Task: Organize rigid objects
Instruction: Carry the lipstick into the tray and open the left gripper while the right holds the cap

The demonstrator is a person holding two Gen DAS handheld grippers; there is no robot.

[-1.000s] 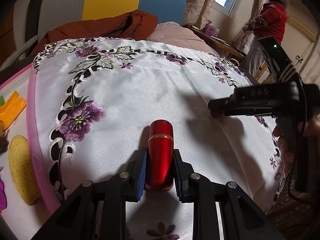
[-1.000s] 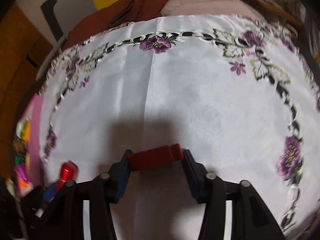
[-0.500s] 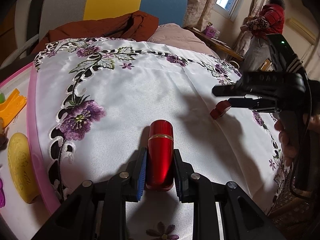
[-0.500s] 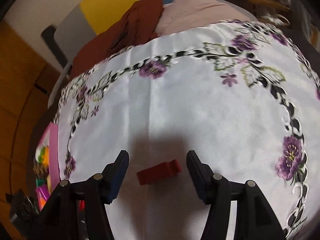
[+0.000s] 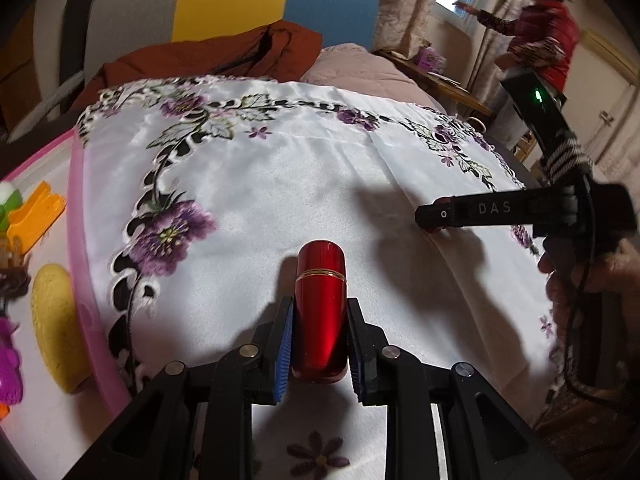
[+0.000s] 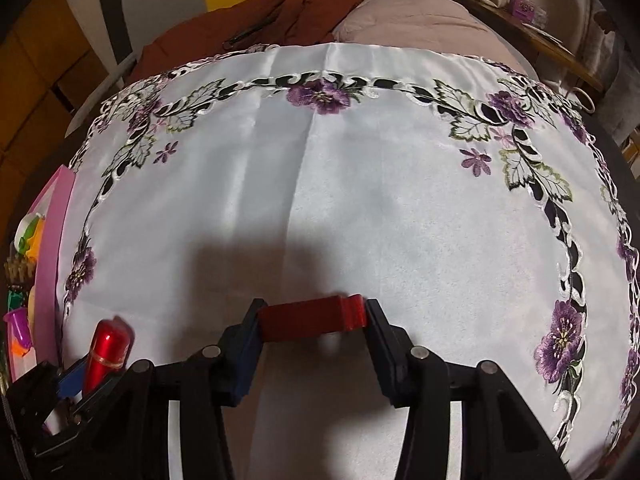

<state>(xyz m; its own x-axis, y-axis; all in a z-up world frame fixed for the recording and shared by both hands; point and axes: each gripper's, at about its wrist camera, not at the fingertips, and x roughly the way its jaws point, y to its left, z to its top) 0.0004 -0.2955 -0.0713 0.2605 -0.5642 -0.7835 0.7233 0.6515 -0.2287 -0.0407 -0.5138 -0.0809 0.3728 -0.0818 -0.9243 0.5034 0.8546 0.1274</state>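
Gripping two red pieces: left gripper [image 5: 320, 344] one red tube [image 5: 320, 312], right gripper [image 6: 312, 334], just closed, one red block [image 6: 312, 318].

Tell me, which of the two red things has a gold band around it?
The glossy rounded red tube between the left gripper's fingers. The other, a dull red block, has no band.

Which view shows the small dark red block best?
Right wrist view: the block sits lengthwise between the right hand-held gripper pads, its whole face visible. In the left wrist view only a red sliver peeks from under that gripper, too hidden to read.
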